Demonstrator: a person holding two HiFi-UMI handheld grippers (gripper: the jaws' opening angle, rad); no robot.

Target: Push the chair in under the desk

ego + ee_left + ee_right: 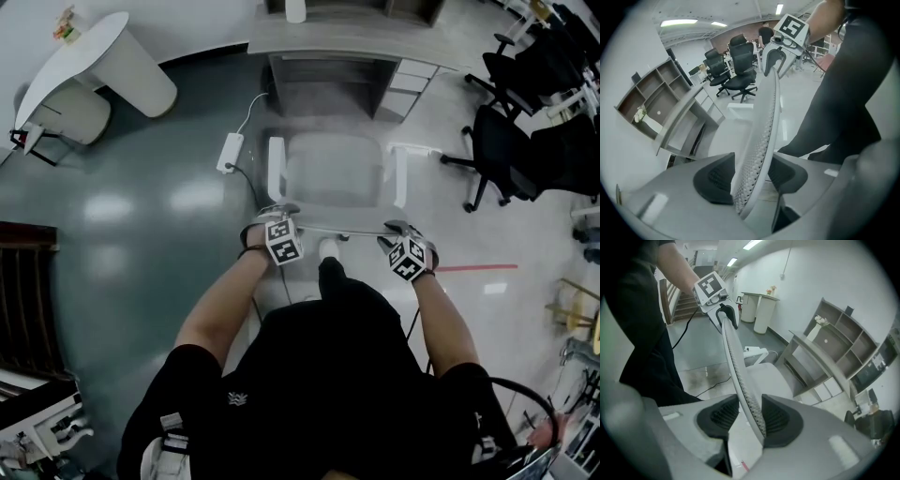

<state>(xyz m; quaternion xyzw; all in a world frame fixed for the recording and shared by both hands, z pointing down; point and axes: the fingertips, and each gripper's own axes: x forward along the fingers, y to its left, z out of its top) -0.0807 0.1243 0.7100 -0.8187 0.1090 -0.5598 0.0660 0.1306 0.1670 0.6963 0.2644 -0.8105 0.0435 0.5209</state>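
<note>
Two tools straddle the white mesh chair back (761,126) to push it under the grey wooden tabletop (328,37): left tool (750,178) pinches it, right tool (751,417) sits spread around it.

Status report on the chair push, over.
Copy: left tool clamped on the chair back; right tool open, loose around it. The chair faces desk opening, not yet under. Power strip and cable on floor beside it, left side.

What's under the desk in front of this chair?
Under the desk is an open, shadowed recess, with white drawers to its right. The desk covers the recess's back, so anything in there is hidden.
</note>
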